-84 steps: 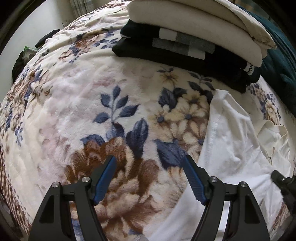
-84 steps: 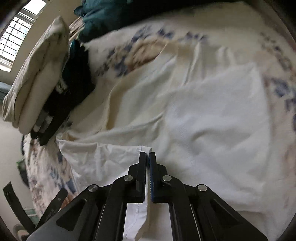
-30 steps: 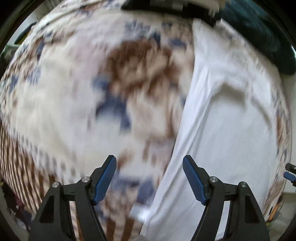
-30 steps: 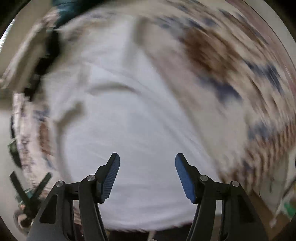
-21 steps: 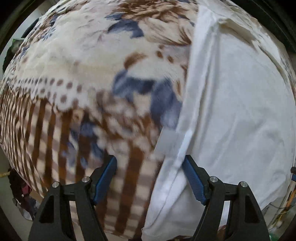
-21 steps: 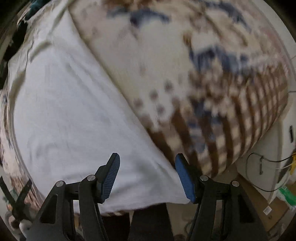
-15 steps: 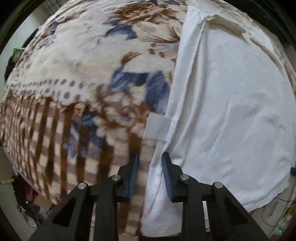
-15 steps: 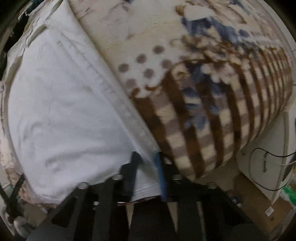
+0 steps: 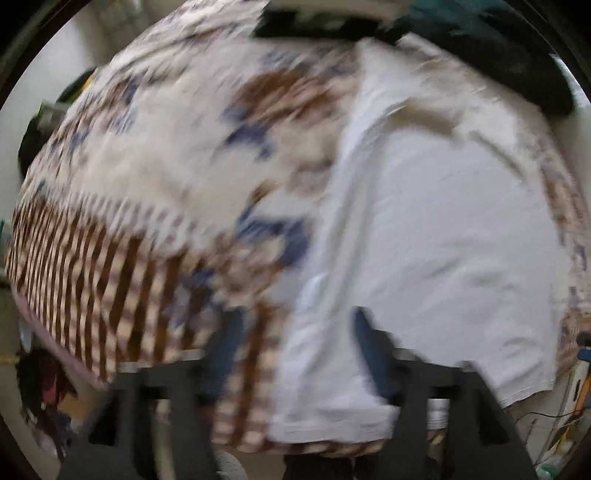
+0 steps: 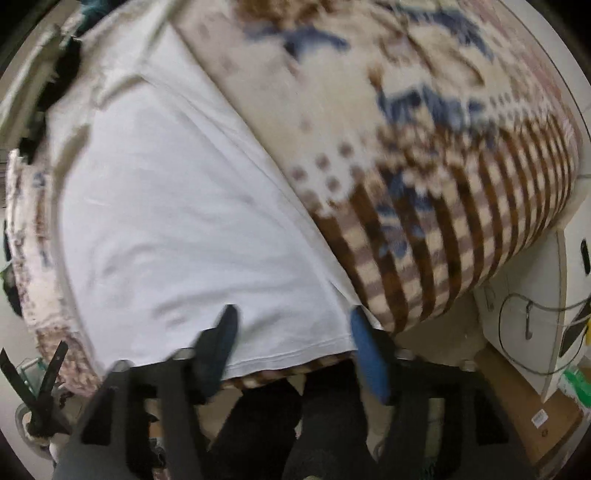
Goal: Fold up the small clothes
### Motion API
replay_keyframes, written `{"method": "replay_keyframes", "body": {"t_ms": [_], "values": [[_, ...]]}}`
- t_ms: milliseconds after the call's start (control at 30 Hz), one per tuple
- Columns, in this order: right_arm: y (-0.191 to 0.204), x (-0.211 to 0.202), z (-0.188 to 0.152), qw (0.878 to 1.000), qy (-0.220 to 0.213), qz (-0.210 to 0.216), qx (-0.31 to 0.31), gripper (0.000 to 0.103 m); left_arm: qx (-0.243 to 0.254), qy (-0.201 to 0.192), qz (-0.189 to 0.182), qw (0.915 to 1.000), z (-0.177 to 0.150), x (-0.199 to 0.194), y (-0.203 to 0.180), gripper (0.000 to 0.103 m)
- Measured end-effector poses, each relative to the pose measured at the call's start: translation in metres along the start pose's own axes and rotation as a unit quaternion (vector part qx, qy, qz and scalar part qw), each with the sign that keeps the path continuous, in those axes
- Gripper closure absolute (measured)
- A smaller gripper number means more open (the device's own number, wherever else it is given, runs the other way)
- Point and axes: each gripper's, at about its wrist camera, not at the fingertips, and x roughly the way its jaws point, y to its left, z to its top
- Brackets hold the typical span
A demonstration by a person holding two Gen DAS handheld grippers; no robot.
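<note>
The white garment (image 9: 436, 229) lies spread flat on the bed's blanket (image 9: 155, 177), its long axis running from the near edge of the bed, where its hem (image 10: 295, 352) reaches the blanket's border, toward the far edge. Its far end, with creases that may be a collar or sleeves, points at the stack of folded clothes (image 9: 317, 18) along the far edge; blur hides the details there. In the left wrist view the garment covers the right half of the bed; in the right wrist view it covers the left half.

The blanket is cream with blue and brown flowers and a brown striped border along the near edge.

The left tongs (image 9: 295, 350) hang over the garment's near left corner, their jaws opening, spread wide and gripping nothing; cloth lies below the gap. The right tongs (image 10: 293, 343) hang over the near right corner of the hem, likewise opening, spread wide and released.

Past the bed's near right corner stand a white cabinet (image 10: 532, 295) with a cable and a cardboard box (image 10: 532, 413) on the floor.
</note>
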Motion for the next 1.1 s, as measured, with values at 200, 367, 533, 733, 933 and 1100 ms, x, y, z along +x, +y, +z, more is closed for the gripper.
{"method": "replay_keyframes", "body": {"t_ms": [200, 367, 533, 733, 933, 1100], "values": [[-0.010, -0.040, 0.056, 0.999, -0.007, 0.030, -0.040, 0.011, 0.034, -0.029, -0.022, 0.9988, 0.021, -0.029, -0.090, 0.017], [-0.013, -0.060, 0.114, 0.996, -0.009, 0.060, -0.072, 0.011, 0.024, 0.008, -0.053, 0.9983, 0.014, -0.028, -0.173, 0.017], [-0.034, -0.046, 0.196, 0.991, 0.018, 0.083, -0.103, 0.011, 0.008, 0.057, -0.040, 0.9976, -0.021, -0.019, -0.271, 0.017], [-0.030, -0.012, 0.269, 0.983, 0.041, 0.086, -0.157, 0.011, -0.025, 0.135, -0.036, 0.9900, -0.055, 0.026, -0.348, 0.017], [0.005, 0.020, 0.339, 0.976, 0.047, 0.092, -0.191, 0.011, -0.051, 0.146, -0.004, 0.9880, -0.055, 0.055, -0.381, 0.017], [0.047, 0.033, 0.385, 0.972, 0.034, 0.127, -0.195, 0.011, -0.076, 0.114, 0.013, 0.9905, -0.037, 0.056, -0.382, 0.053]]}}
